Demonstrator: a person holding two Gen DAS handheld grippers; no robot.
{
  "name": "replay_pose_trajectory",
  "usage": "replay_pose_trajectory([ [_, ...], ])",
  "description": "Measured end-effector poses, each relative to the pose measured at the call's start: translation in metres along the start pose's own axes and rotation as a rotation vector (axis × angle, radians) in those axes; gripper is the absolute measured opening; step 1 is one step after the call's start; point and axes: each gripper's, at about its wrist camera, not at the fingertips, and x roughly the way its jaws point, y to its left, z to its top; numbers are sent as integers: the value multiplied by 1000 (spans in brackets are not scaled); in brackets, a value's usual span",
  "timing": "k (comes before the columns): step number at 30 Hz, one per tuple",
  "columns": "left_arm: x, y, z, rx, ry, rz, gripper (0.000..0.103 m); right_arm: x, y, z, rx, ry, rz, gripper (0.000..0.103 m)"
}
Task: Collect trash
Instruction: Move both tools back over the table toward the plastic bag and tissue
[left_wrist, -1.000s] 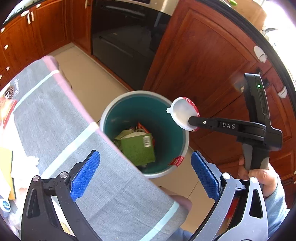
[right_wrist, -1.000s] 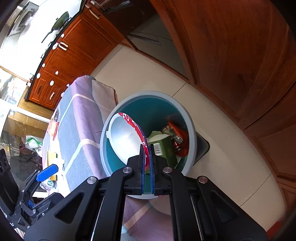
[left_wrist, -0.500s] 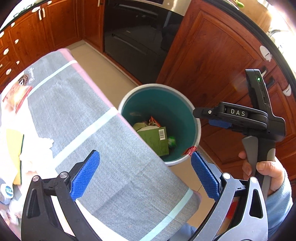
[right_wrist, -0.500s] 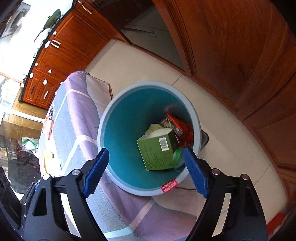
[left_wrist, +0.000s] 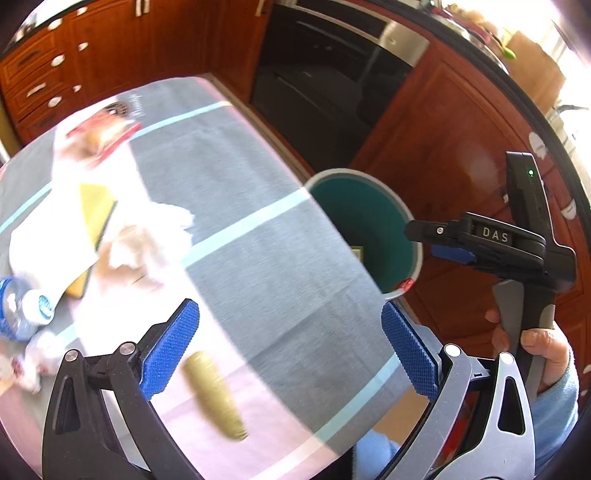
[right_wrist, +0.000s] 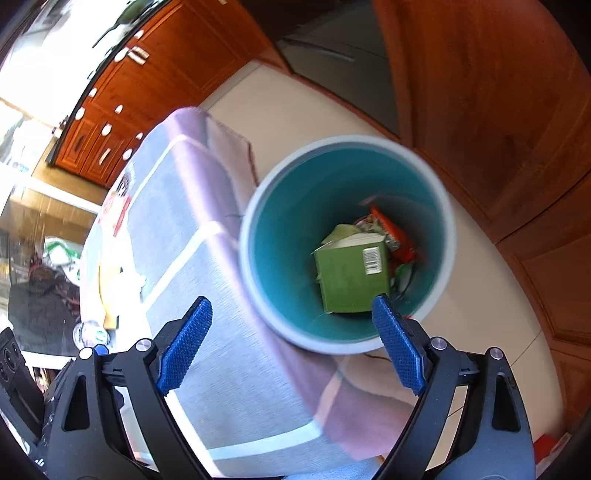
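Note:
A teal bin with a grey rim stands on the floor beside the table; it also shows in the left wrist view. It holds a green carton and red wrappers. My right gripper is open and empty above the bin's near edge. My left gripper is open and empty over the grey tablecloth. On the cloth lie crumpled white paper, a yellow sponge, a red packet, a blue-capped bottle and a blurred gold object.
Red-brown cabinets and a dark oven stand behind the bin. The other handheld gripper and a hand show at the right of the left wrist view. Beige floor surrounds the bin.
My right gripper opened and dropped the white lid into the bin, then drew back. My left gripper swung left over the table, bringing more of the litter into view.

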Motion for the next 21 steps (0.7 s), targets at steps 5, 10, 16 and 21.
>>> replay_pose_trajectory([
  [5, -27, 42, -23, -71, -32, 27, 99, 6, 35, -15, -58, 22, 6, 84],
  [10, -53, 94, -48, -193, -72, 54, 99, 16, 72, -28, -121, 50, 12, 84],
  [16, -76, 145, -74, -316, -120, 104, 99, 33, 117, -40, -197, 89, 11, 84],
  [21, -87, 183, -92, -386, -161, 165, 99, 52, 151, -48, -255, 119, -2, 84],
])
